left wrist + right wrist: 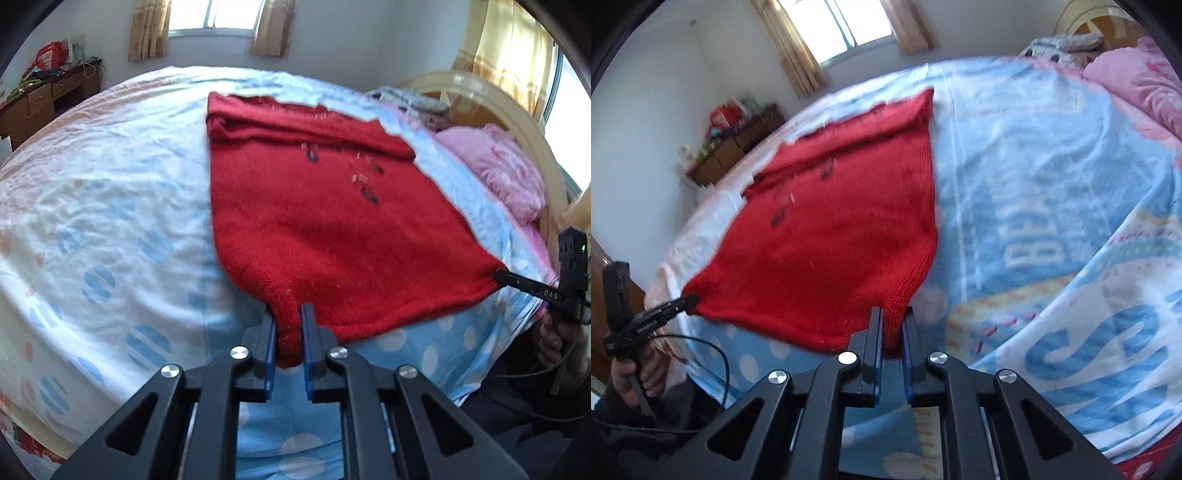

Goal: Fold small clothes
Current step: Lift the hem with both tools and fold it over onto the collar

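The dark markings on the red knitted sweater are smeared by blur and cannot be read. Its near corners are swallowed between gripper pads. The clutter on the brown wooden desk is too small to identify. The pink pillow is cut off at the frame's edge.

Left gripper jaws clamped; right gripper jaws clamped likewise.

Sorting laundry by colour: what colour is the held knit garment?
Red, clearest in the left wrist view: knit garment.
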Demonstrator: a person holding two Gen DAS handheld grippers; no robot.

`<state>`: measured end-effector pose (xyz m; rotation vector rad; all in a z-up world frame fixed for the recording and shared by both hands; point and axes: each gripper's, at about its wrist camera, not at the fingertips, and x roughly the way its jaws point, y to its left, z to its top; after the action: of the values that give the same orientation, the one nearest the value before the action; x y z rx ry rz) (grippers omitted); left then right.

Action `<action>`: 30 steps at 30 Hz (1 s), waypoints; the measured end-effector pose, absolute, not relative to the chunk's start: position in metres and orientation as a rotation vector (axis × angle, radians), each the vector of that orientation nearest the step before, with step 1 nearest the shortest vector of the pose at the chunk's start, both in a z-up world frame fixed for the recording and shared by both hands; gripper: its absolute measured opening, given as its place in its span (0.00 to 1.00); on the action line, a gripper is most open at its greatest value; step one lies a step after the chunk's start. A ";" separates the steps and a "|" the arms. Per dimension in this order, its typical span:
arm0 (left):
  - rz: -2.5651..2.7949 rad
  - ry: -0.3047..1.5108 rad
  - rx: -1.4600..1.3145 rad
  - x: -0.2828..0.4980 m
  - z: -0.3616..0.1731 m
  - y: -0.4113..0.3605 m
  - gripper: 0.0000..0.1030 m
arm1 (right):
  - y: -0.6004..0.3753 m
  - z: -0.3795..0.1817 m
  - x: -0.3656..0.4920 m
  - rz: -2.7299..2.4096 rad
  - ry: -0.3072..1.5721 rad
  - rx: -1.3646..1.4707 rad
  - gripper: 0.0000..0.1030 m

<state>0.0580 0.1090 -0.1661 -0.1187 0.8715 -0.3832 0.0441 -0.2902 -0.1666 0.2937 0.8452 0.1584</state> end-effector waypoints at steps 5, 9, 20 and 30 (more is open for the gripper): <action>-0.391 0.831 -0.152 0.060 -0.153 0.116 0.12 | -0.294 -0.155 0.040 0.160 0.787 0.315 0.07; -0.412 0.825 -0.173 0.064 -0.148 0.114 0.12 | -0.292 -0.149 0.038 0.170 0.764 0.331 0.07; -0.429 0.758 -0.236 0.082 -0.120 0.120 0.11 | -0.291 -0.090 0.045 0.191 0.586 0.341 0.07; -0.432 0.692 -0.258 0.098 -0.100 0.124 0.11 | -0.292 -0.070 0.062 0.187 0.541 0.342 0.07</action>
<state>0.0980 0.1237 -0.0997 -0.2575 0.6924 -0.4319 0.0620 -0.2915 -0.0704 0.3422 0.5414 0.1870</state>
